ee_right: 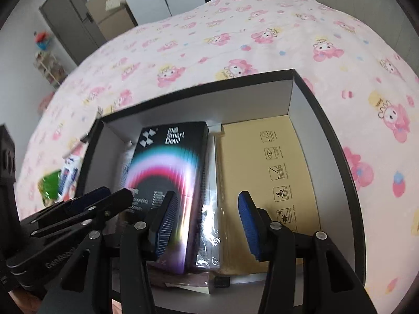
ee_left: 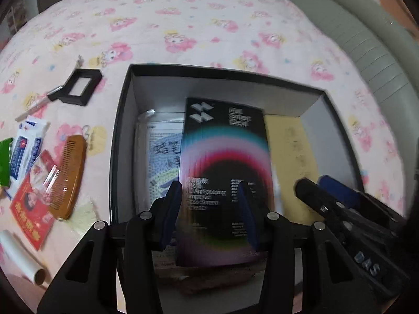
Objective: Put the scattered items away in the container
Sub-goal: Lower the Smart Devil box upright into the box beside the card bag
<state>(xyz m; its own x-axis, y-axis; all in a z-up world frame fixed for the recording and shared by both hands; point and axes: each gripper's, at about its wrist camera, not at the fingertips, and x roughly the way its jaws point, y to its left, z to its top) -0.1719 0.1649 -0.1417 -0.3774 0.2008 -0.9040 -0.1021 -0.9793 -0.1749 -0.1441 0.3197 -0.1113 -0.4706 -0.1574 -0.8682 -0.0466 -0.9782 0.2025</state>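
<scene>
Black cardboard box (ee_left: pixel 123 141) lying on pink bedsheet (ee_left: pixel 183 26), already holding screen-protector pack (ee_left: pixel 225 157), plastic-wrapped pack (ee_left: pixel 159 146), yellow sheet (ee_right: pixel 269 172). Wooden comb (ee_left: pixel 69 175), red packet (ee_left: pixel 31 209), black frame (ee_left: pixel 78 86), paper roll (ee_left: pixel 21 259) still lying outside box, left of it. Left gripper (ee_left: pixel 212 209) and right gripper (ee_right: pixel 207 225) hovering over box, jaws apart, gripping nothing.

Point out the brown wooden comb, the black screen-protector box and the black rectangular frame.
Brown wooden comb (ee_left: pixel 68 176): left wrist view, its solid spine.
Black screen-protector box (ee_left: pixel 222 162): left wrist view, its printed face.
Black rectangular frame (ee_left: pixel 80 87): left wrist view, its white centre.
</scene>
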